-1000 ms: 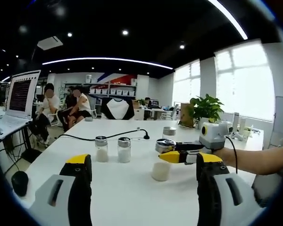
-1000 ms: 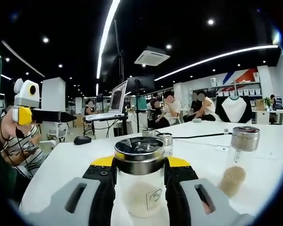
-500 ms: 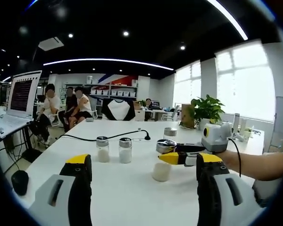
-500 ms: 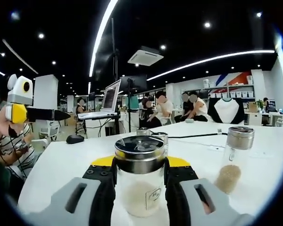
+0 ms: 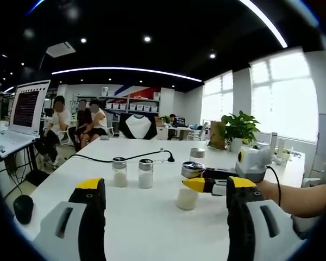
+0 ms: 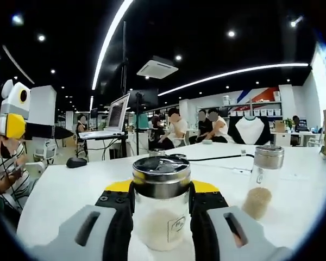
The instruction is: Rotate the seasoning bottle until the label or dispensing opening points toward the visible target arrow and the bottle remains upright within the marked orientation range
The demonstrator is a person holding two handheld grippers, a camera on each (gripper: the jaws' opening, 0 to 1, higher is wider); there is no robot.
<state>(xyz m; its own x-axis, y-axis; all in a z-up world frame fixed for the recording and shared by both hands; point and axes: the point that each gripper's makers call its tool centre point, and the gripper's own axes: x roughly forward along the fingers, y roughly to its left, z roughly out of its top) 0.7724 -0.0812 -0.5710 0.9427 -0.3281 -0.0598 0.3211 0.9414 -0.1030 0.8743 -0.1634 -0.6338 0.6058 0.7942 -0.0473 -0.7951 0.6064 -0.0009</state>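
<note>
The seasoning bottle, clear glass with pale grains, a metal lid and a small label facing the camera, stands upright on the white table. My right gripper is shut on it just below the lid. From the left gripper view the same bottle sits right of centre, with the right gripper reaching in from the right. My left gripper is open above the table with nothing between its jaws. It also appears at the left edge of the right gripper view as the left gripper.
Two small shakers stand mid-table, with a black cable behind them. A bottle of brown grains stands to the right of the held one. A mouse, a laptop, a plant and seated people lie around.
The right gripper view has swung, so the room slides left while the bottle stays fixed in its jaws. In the left gripper view the right gripper and bottle drift slightly right.
</note>
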